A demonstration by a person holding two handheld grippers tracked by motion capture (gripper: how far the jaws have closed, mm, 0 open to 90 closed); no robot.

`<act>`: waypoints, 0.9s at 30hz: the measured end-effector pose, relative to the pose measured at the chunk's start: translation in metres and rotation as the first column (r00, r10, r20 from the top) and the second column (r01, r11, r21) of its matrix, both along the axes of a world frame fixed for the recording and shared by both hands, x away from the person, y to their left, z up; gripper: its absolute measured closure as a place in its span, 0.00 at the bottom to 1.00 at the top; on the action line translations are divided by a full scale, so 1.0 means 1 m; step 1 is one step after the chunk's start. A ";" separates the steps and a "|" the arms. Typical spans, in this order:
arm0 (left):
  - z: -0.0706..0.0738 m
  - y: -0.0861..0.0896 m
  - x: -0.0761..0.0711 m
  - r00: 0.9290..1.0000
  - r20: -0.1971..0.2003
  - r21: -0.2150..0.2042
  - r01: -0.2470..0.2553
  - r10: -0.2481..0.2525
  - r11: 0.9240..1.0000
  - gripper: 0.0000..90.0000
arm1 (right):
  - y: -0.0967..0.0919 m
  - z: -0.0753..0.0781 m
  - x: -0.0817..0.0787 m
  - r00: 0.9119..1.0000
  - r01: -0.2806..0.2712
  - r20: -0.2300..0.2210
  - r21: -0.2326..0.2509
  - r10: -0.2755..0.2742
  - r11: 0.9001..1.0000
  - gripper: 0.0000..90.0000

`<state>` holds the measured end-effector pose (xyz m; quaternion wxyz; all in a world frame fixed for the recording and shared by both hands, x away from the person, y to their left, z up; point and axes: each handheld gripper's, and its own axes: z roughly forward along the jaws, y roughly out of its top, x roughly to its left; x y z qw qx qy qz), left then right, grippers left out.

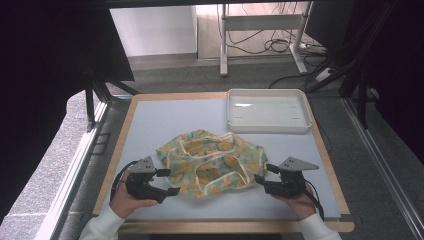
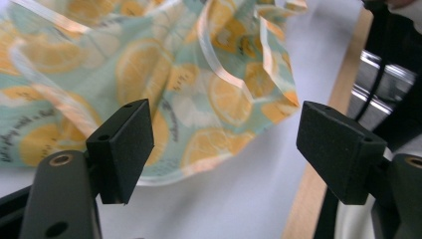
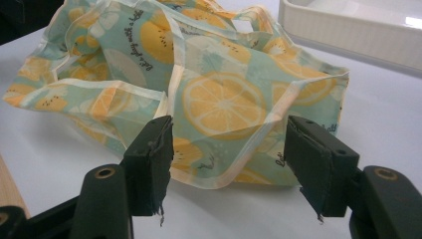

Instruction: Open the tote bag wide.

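On the grey worktop the limp, light fabric bag looks best pinched at its hemmed edges by the released left claw and right claw.

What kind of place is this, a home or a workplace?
Probably a lab or test workspace: a grey mat covers the table, a desk frame with loose cables stands behind it, and dark curtains enclose the sides.

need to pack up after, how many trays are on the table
1: a shallow white plastic tray at the table's far right corner, beyond the crumpled lemon-print fabric bag. Nothing seems to be hidden behind it.
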<state>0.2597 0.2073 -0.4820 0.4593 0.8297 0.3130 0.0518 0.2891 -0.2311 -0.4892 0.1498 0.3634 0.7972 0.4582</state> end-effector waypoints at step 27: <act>0.007 -0.004 0.072 0.987 0.033 0.083 -0.157 0.155 0.984 0.35 | 0.043 0.029 0.039 0.997 -0.049 0.053 0.017 0.048 0.999 0.42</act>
